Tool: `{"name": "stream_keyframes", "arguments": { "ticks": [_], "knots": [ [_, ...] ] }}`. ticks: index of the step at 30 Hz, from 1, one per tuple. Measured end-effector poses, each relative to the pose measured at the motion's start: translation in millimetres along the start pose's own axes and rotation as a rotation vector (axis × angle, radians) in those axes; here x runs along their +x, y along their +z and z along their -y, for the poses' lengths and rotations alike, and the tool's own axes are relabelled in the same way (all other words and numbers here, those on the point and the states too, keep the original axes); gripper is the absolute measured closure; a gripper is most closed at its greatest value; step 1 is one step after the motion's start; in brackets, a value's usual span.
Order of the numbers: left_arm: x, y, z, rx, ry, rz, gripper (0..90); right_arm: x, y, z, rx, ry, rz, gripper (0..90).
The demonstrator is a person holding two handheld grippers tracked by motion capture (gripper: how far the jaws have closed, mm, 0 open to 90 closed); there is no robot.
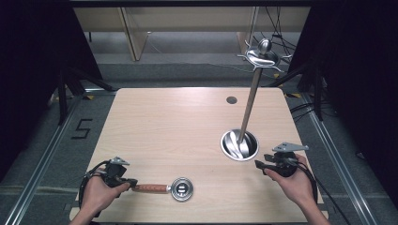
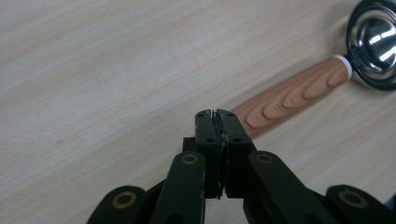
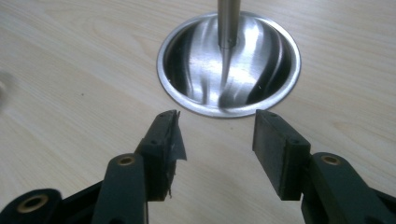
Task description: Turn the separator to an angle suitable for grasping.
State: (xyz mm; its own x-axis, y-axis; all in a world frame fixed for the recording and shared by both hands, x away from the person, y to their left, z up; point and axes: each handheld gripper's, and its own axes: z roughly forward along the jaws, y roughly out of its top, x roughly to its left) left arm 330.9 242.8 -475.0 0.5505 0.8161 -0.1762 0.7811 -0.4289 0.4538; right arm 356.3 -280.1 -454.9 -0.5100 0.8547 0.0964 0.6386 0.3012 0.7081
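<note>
A scoop with a ribbed orange-brown handle point(image 1: 151, 188) and a round steel bowl point(image 1: 182, 189) lies near the table's front edge. My left gripper point(image 1: 131, 183) is at the handle's left end, jaws pressed together with no gap. In the left gripper view the gripper point(image 2: 217, 114) has its tips just in front of the handle point(image 2: 299, 93), whose end they hide; the bowl point(image 2: 376, 44) is at the top right. A steel stand has a dished round base point(image 1: 239, 145), a pole point(image 1: 250, 105) and a hooked top point(image 1: 263, 56). My right gripper point(image 1: 259, 165) stands open just short of the base point(image 3: 187, 100), with nothing between its fingers.
The light wooden table point(image 1: 164, 122) has a small dark round hole point(image 1: 231, 100) near its far edge. The stand's pole point(image 3: 229, 23) rises straight ahead of the right gripper point(image 3: 217, 126). Dark curtains, floor rails and cables surround the table.
</note>
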Motion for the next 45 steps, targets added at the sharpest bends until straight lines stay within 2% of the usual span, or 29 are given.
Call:
{"name": "stream_keyframes", "arguments": {
  "ticks": [2, 3, 4, 5, 6, 8, 9, 11, 12, 13, 17, 20, 21, 22, 23, 24, 25, 26, 27, 33, 36, 39, 42, 43, 44, 45],
  "knots": [
    [-1.9, 1.3, -0.5, 0.014, 0.004, 0.008, 87.9, 0.3, 1.0, 2.2, 0.021, -0.009, 0.017, 53.4],
    [-2.6, 1.6, -0.9, 0.033, 0.007, 0.016, 88.9, 3.3, 0.7, 1.8, 0.038, 0.017, 0.010, 53.7],
    [-5.1, 3.0, -0.7, 0.034, -0.013, 0.027, 88.9, 3.3, 0.7, 1.8, 0.038, 0.017, 0.010, 53.7],
    [-4.6, 2.3, -0.5, 0.080, 0.011, 0.038, 89.1, 1.9, 2.0, 2.3, 0.024, -0.021, 0.017, 53.7],
    [-6.6, 3.8, -0.1, 0.090, 0.009, 0.042, 89.2, 2.3, 2.5, 1.3, 0.018, -0.046, 0.016, 53.6],
    [-10.7, 7.6, 0.4, 0.122, 0.002, 0.048, 89.3, 3.7, 2.4, 1.6, 0.026, -0.036, 0.024, 53.5],
    [-15.0, 10.3, 1.4, 0.126, -0.028, 0.054, 89.3, 5.0, 2.0, 0.4, 0.024, -0.024, 0.011, 53.3],
    [-17.3, 14.6, 1.1, 0.150, -0.020, 0.073, 89.3, 6.4, 1.8, 0.7, 0.036, -0.008, 0.008, 53.2],
    [-20.3, 16.1, 1.2, 0.163, -0.045, 0.069, 89.3, 5.6, 2.0, 0.8, 0.038, -0.016, 0.016, 53.0],
    [-20.5, 18.1, 1.1, 0.163, -0.035, 0.067, 89.3, 5.6, 2.0, 0.8, 0.038, -0.016, 0.016, 53.0],
    [-21.4, 20.6, -3.9, 0.184, -0.044, 0.040, 89.3, 6.2, 2.0, 0.8, 0.036, -0.012, 0.006, 52.4],
    [-19.5, 23.3, -8.9, 0.176, -0.060, 0.035, 89.3, 5.8, 3.2, 1.7, 0.022, -0.026, 0.009, 52.0],
    [-16.7, 22.8, -11.4, 0.198, -0.035, 0.025, 89.4, 5.4, 3.3, 1.6, 0.031, -0.032, 0.026, 51.9],
    [-15.9, 24.3, -13.7, 0.187, -0.049, 0.020, 89.3, 4.1, 4.5, 1.1, 0.013, -0.057, 0.018, 51.7],
    [-13.8, 25.1, -16.2, 0.187, -0.044, 0.014, 89.4, 4.7, 4.2, 1.0, 0.011, -0.058, 0.016, 51.7],
    [-11.6, 25.3, -18.6, 0.196, -0.039, 0.009, 89.3, 8.2, 2.6, 0.7, 0.035, -0.009, 0.003, 51.5],
    [-10.8, 26.0, -20.7, 0.196, -0.053, 0.002, 89.3, 7.1, 3.5, 1.3, 0.030, -0.030, 0.006, 51.4],
    [-9.1, 27.0, -22.9, 0.193, -0.053, -0.005, 89.3, 8.5, 3.4, 1.0, 0.042, -0.008, 0.000, 51.3],
    [-5.3, 29.2, -28.7, 0.187, -0.057, -0.018, 89.3, 7.1, 4.7, 1.7, 0.040, -0.034, 0.001, 51.1],
    [3.7, 36.2, -47.4, 0.183, -0.093, -0.051, 89.3, 7.4, 5.6, 1.9, 0.038, -0.034, 0.000, 50.5],
    [9.3, 41.6, -60.1, 0.179, -0.085, -0.067, 89.3, 7.6, 5.8, 2.2, 0.045, -0.028, -0.003, 50.2],
    [12.6, 46.0, -74.3, 0.203, -0.061, -0.082, 89.3, 8.6, 5.5, 1.6, 0.053, -0.009, -0.002, 50.0],
    [9.6, 54.9, -87.1, 0.170, -0.086, -0.091, 89.4, 8.5, 5.8, 1.9, 0.050, -0.006, -0.004, 49.8],
    [9.4, 56.1, -92.1, 0.186, -0.070, -0.094, 89.4, 8.5, 5.9, 2.0, 0.053, 0.000, -0.006, 49.7],
    [7.9, 58.4, -96.4, 0.185, -0.070, -0.098, 89.3, 7.6, 6.6, 2.7, 0.047, -0.015, -0.004, 49.6],
    [6.9, 60.9, -100.3, 0.181, -0.069, -0.096, 89.3, 8.5, 5.9, 2.2, 0.053, -0.001, -0.007, 49.4]
  ]
}}
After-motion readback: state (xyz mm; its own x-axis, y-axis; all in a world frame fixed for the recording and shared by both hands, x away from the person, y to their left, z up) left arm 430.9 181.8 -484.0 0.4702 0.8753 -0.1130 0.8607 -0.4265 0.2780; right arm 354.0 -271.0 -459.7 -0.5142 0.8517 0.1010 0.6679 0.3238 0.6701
